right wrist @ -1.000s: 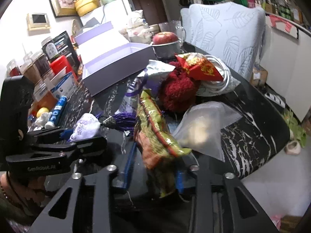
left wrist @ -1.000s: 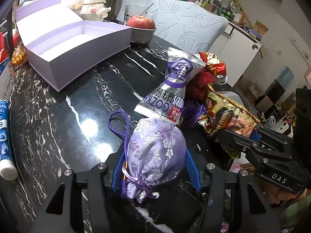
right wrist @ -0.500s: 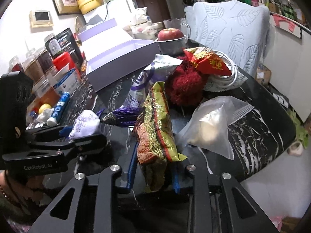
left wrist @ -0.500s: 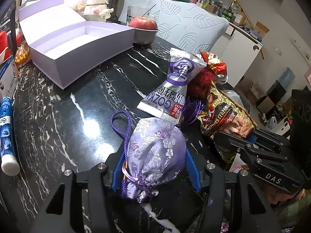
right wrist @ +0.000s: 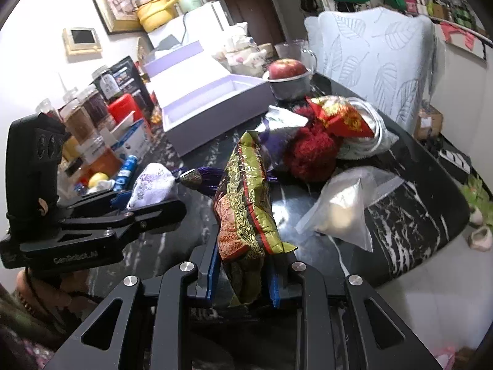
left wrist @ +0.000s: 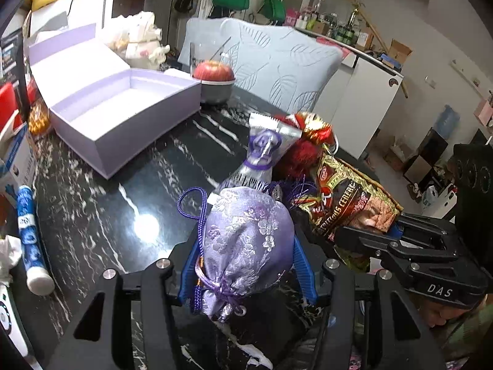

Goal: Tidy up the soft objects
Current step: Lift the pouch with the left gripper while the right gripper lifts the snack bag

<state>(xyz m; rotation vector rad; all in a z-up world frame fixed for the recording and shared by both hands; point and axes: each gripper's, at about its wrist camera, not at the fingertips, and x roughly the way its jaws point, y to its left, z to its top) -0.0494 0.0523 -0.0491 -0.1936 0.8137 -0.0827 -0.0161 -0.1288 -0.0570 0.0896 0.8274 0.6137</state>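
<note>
My left gripper [left wrist: 246,265] is shut on a lilac brocade drawstring pouch [left wrist: 246,240] and holds it above the black marble table [left wrist: 101,215]. The pouch also shows in the right wrist view [right wrist: 152,185]. My right gripper [right wrist: 243,277] is shut on a gold-and-brown snack bag [right wrist: 246,203], lifted off the table; the bag shows in the left wrist view [left wrist: 345,206]. An open lilac box [left wrist: 123,111] stands at the back left. A silver-purple packet [left wrist: 262,154], a red fluffy ball [right wrist: 308,154], a red-gold pouch [right wrist: 342,117] and a clear bag [right wrist: 342,206] lie in a pile.
An apple in a grey bowl [left wrist: 214,83] stands behind the box. A blue tube [left wrist: 30,234] and a carton [left wrist: 17,160] lie at the table's left edge. Jars and a red tin [right wrist: 92,111] crowd the far left. A pale leaf-patterned chair [left wrist: 277,61] stands behind the table.
Both grippers have risen and drawn back with their loads. The snack bag has come up off the pile, and the lilac box now sits closer to centre in the left wrist view.
</note>
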